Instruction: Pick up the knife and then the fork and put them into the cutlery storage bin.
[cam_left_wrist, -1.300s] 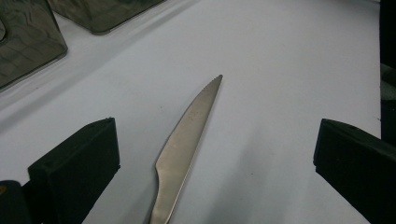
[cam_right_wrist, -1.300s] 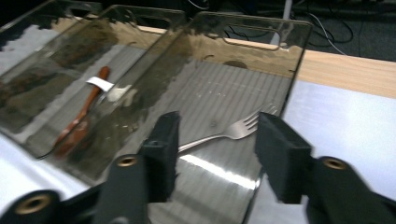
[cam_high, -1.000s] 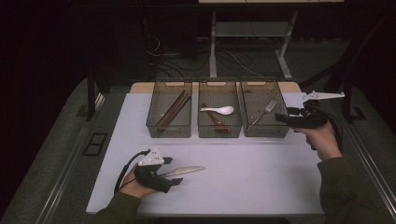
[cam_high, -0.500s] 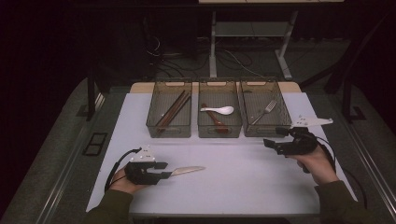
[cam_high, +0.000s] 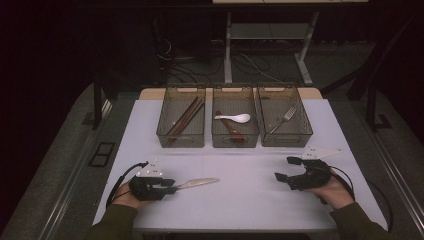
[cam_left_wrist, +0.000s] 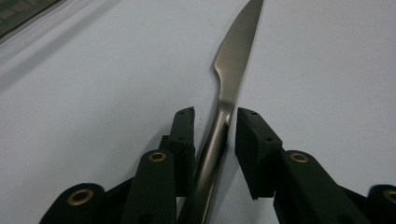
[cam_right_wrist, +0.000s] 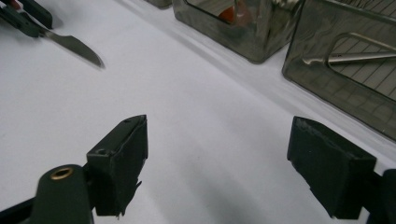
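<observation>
Left tongs (cam_high: 172, 188) sit low on the white counter (cam_high: 250, 200) at about 8 o'clock in the high view, held in the person's left hand (cam_high: 131, 196). Jaws are drawn in around the handle of a steel table knife (cam_high: 196, 183); in the left gripper view the handle runs up between the two pads (cam_left_wrist: 184, 135), against one pad with a thin gap at the other, so a firm clamp cannot be confirmed. The knife (cam_left_wrist: 233, 70) lies flat on the counter, blade pointing toward 3 o'clock in the high view, tip just left of the counter's centre line.

Right tongs (cam_high: 285, 170) are at about 4 o'clock, held in the right hand (cam_high: 335, 192), resting on or just above the counter. Jaws stand wide apart with bare counter between them in the right gripper view; nothing held.

Three smoky clear bins stand in a row at 12 o'clock, well apart from both tongs. Left bin (cam_high: 165, 134) holds chopsticks (cam_high: 184, 119); middle bin (cam_high: 235, 140) holds a white spoon (cam_high: 233, 118) over a dark reddish utensil; right bin (cam_high: 305, 135) holds a fork (cam_high: 283, 120).
</observation>
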